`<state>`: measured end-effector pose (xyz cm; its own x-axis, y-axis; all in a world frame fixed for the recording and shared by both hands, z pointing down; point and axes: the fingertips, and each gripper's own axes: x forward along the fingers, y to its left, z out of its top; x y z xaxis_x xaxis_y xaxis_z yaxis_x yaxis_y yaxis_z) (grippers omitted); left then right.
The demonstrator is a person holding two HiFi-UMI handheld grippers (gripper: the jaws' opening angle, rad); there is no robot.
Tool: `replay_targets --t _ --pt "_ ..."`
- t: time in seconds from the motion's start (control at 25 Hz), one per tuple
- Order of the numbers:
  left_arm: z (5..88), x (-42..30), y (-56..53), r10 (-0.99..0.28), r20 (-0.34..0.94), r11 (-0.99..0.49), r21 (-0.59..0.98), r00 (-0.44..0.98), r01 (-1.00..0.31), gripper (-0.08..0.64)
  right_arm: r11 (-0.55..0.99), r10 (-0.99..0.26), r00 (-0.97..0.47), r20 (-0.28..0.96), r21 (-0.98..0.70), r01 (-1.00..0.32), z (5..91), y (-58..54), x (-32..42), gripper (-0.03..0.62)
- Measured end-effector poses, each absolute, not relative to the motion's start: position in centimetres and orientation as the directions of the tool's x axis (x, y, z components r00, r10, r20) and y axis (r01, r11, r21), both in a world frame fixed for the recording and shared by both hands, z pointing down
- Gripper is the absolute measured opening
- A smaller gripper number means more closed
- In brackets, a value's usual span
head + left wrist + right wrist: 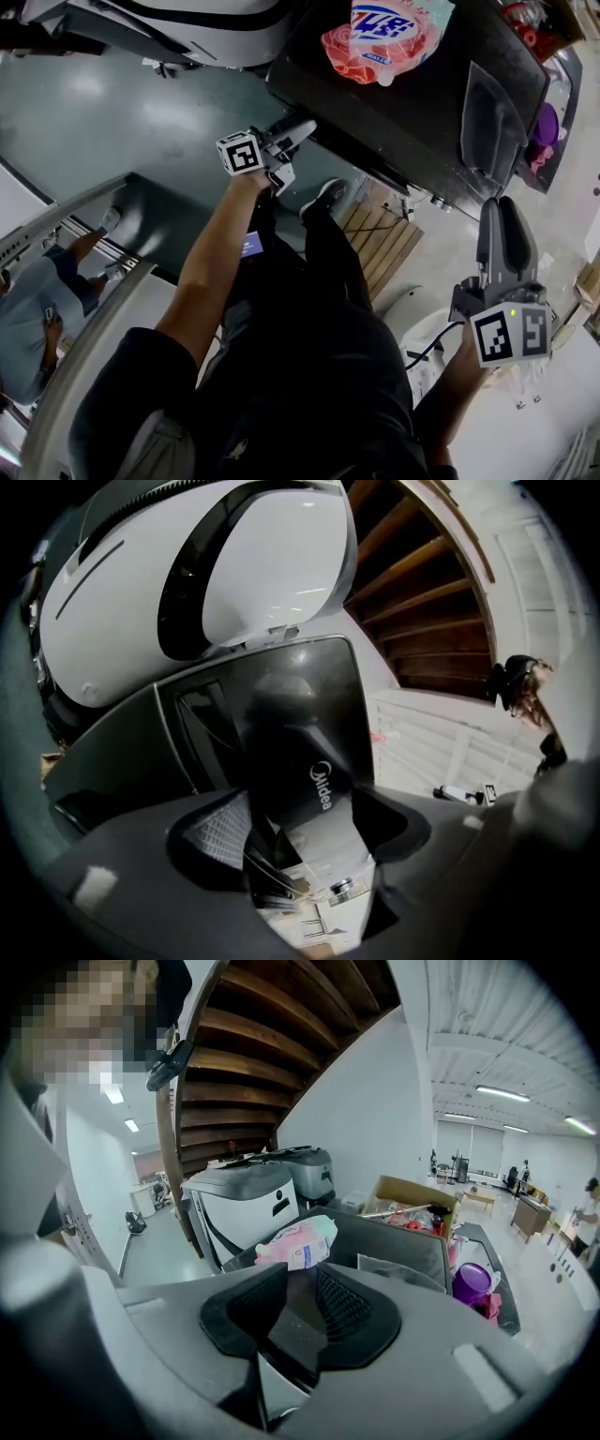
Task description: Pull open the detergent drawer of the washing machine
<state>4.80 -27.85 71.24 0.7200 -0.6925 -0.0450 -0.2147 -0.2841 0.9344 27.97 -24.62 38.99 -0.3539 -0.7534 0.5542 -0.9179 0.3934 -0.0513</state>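
Observation:
The black washing machine (412,103) fills the upper right of the head view, with a pink detergent bag (384,37) on its top. My left gripper (298,136) points level at the machine's near left corner. In the left gripper view its jaws stand wide, and the dark drawer front (300,761) with white brand lettering lies between them, sticking out of the dark front panel (141,752). The pads (220,832) do not press on it. My right gripper (506,220) hangs low at the right, short of the machine, its jaws narrowly apart with nothing between them.
A white rounded appliance (187,564) stands left of the machine. A wooden stair underside (422,583) curves overhead. A wooden pallet (384,244) lies under the machine's front. A person (37,309) stands at far left. A cardboard box (412,1199) and purple container (478,1283) sit beyond the machine.

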Motion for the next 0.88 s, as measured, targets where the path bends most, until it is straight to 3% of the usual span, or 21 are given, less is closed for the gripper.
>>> replay_targets --t 0.28,0.44,0.64,0.88 --pt "70.5 5.9 -28.6 -0.633 -0.259 -0.388 0.922 0.73 -0.009 0.364 0.384 -0.727 -0.338 0.597 -0.055 -0.922 40.9 -24.2 29.3 0.078" --pt "69.8 5.6 -29.0 -0.65 -0.378 -0.41 0.905 0.659 0.115 0.364 0.381 -0.706 -0.336 0.623 -0.066 -0.922 42.6 -24.0 29.5 0.077" --pt "69.6 5.1 -29.3 -0.757 -0.39 -0.378 0.916 0.524 0.135 0.386 0.386 -0.685 -0.351 0.638 -0.09 -0.918 44.0 -24.0 29.1 0.077" --pt "69.7 4.9 -28.9 -0.769 -0.367 -0.347 0.927 0.524 0.14 0.396 0.37 -0.687 -0.339 0.643 -0.092 -0.925 44.3 -23.8 29.6 0.077"
